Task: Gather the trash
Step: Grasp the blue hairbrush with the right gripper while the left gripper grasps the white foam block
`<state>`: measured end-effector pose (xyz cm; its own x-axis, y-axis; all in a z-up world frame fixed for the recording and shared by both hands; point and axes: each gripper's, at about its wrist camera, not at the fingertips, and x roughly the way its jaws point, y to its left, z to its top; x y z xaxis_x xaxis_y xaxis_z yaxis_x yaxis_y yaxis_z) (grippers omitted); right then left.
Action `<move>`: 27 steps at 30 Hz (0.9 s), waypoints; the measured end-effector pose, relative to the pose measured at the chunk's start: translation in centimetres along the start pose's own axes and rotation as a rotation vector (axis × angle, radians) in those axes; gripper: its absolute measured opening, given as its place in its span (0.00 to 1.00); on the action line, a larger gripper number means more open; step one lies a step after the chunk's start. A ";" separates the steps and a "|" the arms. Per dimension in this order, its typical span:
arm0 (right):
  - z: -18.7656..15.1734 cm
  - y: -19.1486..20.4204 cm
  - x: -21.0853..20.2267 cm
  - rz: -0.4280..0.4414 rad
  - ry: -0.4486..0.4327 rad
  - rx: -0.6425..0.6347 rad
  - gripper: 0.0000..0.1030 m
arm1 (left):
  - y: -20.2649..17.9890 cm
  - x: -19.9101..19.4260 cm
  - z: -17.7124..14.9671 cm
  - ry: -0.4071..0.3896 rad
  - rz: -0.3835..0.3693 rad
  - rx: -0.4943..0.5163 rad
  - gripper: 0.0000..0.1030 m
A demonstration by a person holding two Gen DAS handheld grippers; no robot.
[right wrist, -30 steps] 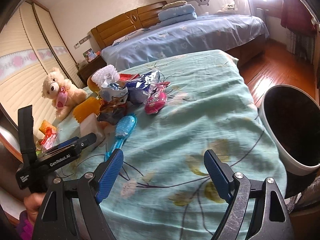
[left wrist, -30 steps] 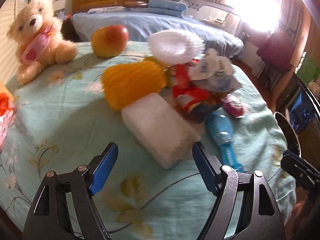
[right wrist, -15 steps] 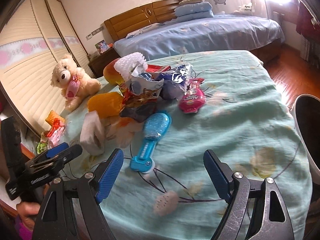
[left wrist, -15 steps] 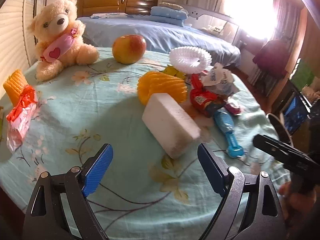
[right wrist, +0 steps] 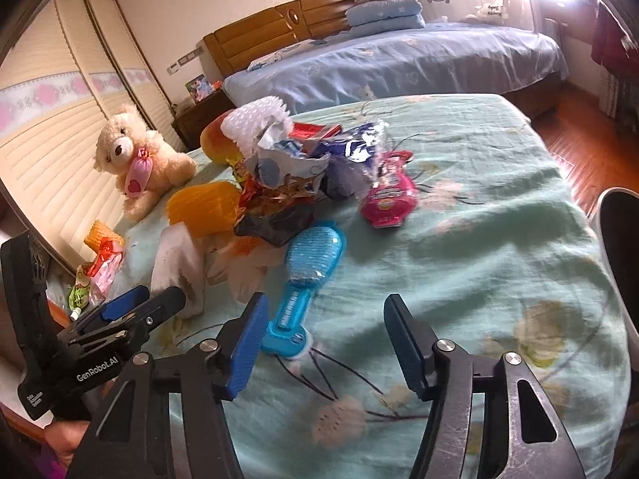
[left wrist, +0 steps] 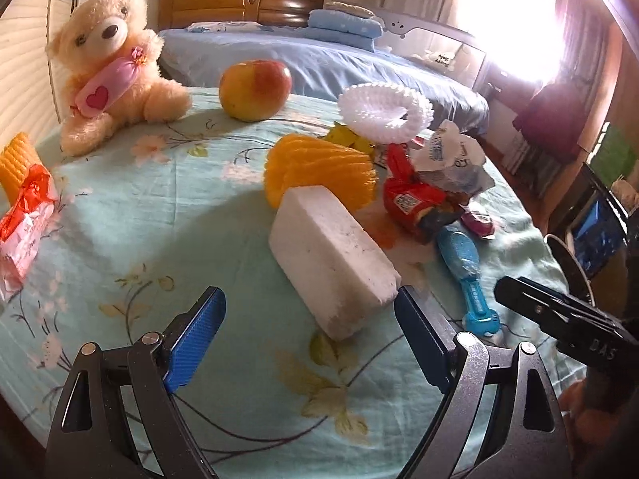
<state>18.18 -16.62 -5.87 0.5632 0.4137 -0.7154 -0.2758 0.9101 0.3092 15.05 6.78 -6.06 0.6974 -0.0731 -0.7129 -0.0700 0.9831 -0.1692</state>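
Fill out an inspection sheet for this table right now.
Surface: floral cloth covers the table.
Job's things: wrapper pile; pink packet; bin at the table's edge.
Clutter: white block, blue brush, orange net, white net, apple, teddy.
Grippers: left gripper open before the block; right gripper closing, jaws empty, beside the brush handle.
Cables: nothing seen.
Surroundings: bed, bright window.

Cream teddy bear point(left wrist: 114, 68) seated at the far left of the floral table point(left wrist: 131, 215), apple point(left wrist: 255, 88) just beside. Blue hairbrush point(right wrist: 309, 269) lying nearer. Behind, blue-covered bed point(right wrist: 399, 64) with wooden headboard point(left wrist: 239, 2).
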 end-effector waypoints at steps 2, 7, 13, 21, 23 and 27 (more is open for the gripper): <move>0.4 0.4 1.1 -0.004 0.016 -0.015 0.58 | 0.4 -0.2 0.2 -0.023 0.017 0.003 0.87; 1.0 1.6 3.4 -0.052 0.055 -0.065 0.51 | 1.2 -0.6 0.3 -0.057 0.016 -0.003 0.88; 1.0 3.3 4.6 -0.148 0.049 -0.175 0.42 | 0.1 0.2 -0.4 -0.054 0.008 0.039 0.77; 0.1 1.8 2.3 -0.091 0.023 -0.134 0.36 | -2.9 -0.2 -1.1 -0.069 -0.046 0.140 0.29; -0.2 1.2 1.5 -0.076 0.013 -0.114 0.36 | -2.8 -0.3 -1.2 -0.068 -0.055 0.129 0.28; -0.6 -0.1 0.0 -0.045 0.000 -0.070 0.36 | -2.3 -0.8 -1.0 -0.060 -0.106 0.088 0.25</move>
<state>17.78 -16.70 -6.27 0.5762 0.3727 -0.7274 -0.3042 0.9238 0.2324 14.00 4.41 -5.78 0.7393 -0.1697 -0.6516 0.0673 0.9815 -0.1793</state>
